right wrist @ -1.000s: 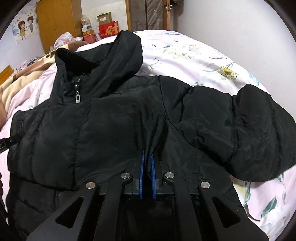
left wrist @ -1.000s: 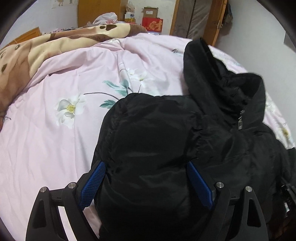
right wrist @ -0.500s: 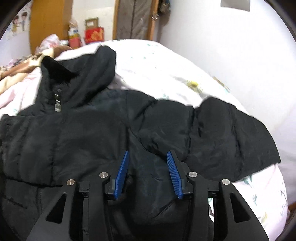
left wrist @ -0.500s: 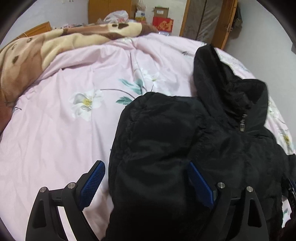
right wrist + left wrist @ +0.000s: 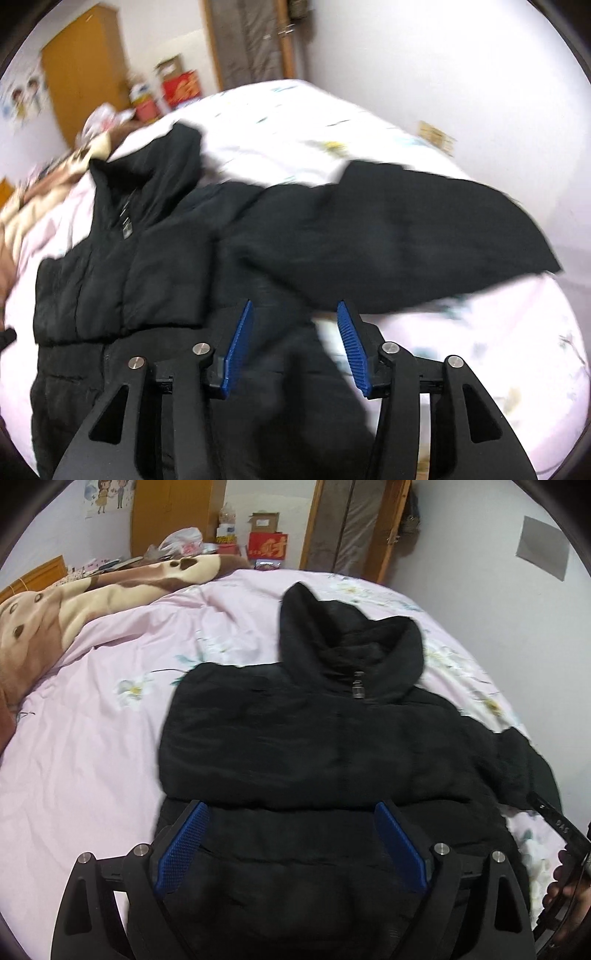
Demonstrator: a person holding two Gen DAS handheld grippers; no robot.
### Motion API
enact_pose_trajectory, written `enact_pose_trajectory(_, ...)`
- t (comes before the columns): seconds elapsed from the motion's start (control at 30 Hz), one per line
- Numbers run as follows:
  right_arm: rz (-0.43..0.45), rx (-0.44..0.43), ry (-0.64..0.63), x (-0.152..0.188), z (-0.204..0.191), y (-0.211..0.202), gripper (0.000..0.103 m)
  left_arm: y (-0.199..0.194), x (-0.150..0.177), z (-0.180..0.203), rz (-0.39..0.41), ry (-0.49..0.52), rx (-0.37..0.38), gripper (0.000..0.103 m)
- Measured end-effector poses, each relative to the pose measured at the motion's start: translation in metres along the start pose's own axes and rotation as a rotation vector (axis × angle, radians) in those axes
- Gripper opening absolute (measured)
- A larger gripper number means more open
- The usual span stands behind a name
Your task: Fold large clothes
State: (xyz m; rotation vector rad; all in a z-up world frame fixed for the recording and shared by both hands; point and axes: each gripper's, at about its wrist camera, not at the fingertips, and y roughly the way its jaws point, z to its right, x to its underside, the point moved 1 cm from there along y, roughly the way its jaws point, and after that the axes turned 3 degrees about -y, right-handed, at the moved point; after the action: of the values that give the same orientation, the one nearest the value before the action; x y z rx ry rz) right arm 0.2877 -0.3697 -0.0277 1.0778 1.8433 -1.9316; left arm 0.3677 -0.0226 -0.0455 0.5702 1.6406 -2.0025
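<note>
Right hand-held gripper (image 5: 295,343) newly parted, black jacket (image 5: 155,266) beneath.

Even indoor light, soft shadows; fisheye bends edges w/ dark corners; right wrist view motion-blurred; left mostly sharp.

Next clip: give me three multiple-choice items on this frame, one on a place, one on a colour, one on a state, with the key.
1. Where does the black jacket lie?
A. on the pink floral bedsheet
B. on a chair
C. on the floor

2. What colour are the pads of the left tool?
A. red
B. blue
C. white

3. How do the jaws of the right tool stand?
A. shut on a sleeve
B. shut on nothing
C. open

Key: 1 A, the sheet shows all round the jacket; 2 B, both pads are blue; 3 C, a wide gap separates its pads.
</note>
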Motion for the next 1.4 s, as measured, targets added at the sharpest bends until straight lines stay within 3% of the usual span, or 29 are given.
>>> enact_pose_trajectory(0.07, 0.019, 0.031, 0.034, -0.001, 0.033, -0.011, 0.067, -0.003, 0.006, 0.019, 0.006, 0.005, 0.034, 0.092)
enact_pose_trajectory(0.1, 0.025, 0.053, 0.06, -0.001, 0.053, -0.016, 0.07, -0.003, 0.009, 0.026, 0.001, 0.003, 0.047, 0.092)
enact_pose_trajectory(0.27, 0.0, 0.127, 0.246, 0.001, 0.151, -0.016, 0.071, 0.01, 0.022, 0.07, -0.021, 0.02, 0.106, 0.092)
enact_pose_trajectory(0.43, -0.001, 0.199, 0.305, -0.003, 0.2, 0.002, 0.073, 0.028, 0.033, 0.111, -0.03, 0.074, 0.126, 0.091)
enact_pose_trajectory(0.67, -0.062, 0.144, 0.469, -0.013, 0.237, 0.046, 0.077, 0.058, 0.04, 0.129, -0.072, 0.099, 0.111, 0.092)
enact_pose_trajectory(0.93, -0.067, 0.175, 0.46, -0.029, 0.229, 0.065, 0.078, 0.077, 0.043, 0.132, -0.097, 0.12, 0.098, 0.092)
enact_pose_trajectory(0.97, -0.067, 0.184, 0.446, -0.03, 0.225, 0.066, 0.075, 0.078, 0.043, 0.131, -0.097, 0.121, 0.1, 0.092)
enact_pose_trajectory(1.1, -0.051, 0.205, 0.363, -0.038, 0.207, 0.062, 0.032, 0.078, 0.039, 0.127, -0.083, 0.139, 0.08, 0.091)
enact_pose_trajectory(1.13, -0.043, 0.213, 0.337, -0.04, 0.203, 0.059, 0.027, 0.078, 0.037, 0.124, -0.085, 0.137, 0.074, 0.091)
enact_pose_trajectory(1.27, 0.01, 0.22, 0.284, -0.051, 0.187, 0.038, 0.019, 0.074, 0.03, 0.11, -0.082, 0.114, 0.066, 0.091)
enact_pose_trajectory(1.4, 0.111, 0.16, 0.226, -0.068, 0.157, 0.003, 0.018, 0.064, 0.026, 0.096, -0.061, 0.099, 0.063, 0.092)
